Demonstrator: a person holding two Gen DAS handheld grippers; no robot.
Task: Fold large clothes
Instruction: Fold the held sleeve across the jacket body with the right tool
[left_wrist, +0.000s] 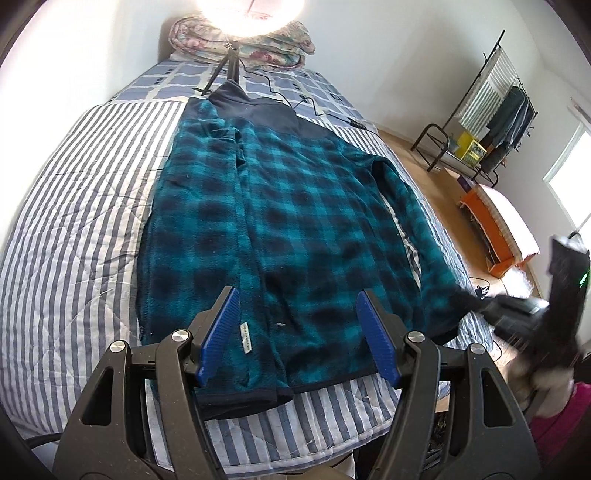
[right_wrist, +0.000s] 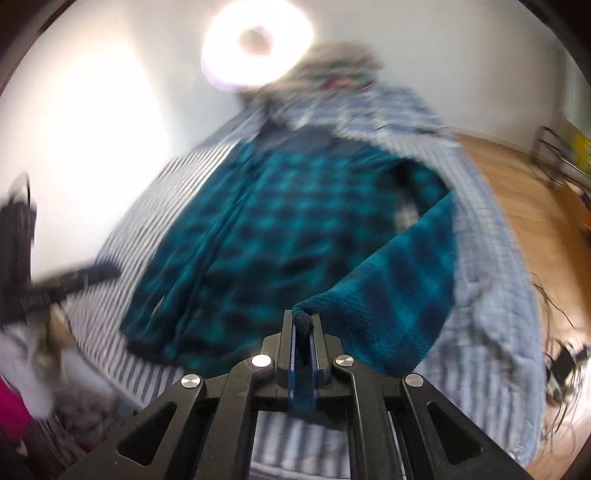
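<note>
Folding the right sleeve (right_wrist: 402, 280) inward was my step: my right gripper (right_wrist: 303, 332) was clamped on its dark cuff (right_wrist: 303, 320), while the plaid fleece jacket (left_wrist: 280, 206) lay along the bed (left_wrist: 74, 206). My left gripper (left_wrist: 297, 332) hovered half-open, empty, over the hem (left_wrist: 332, 384). Next, I judged, carry that cuff across the chest.

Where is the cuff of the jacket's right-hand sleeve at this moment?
In the right wrist view the sleeve cuff is clamped in the right gripper, lifted off the striped quilt at the near right edge of the plaid fleece jacket.
</note>
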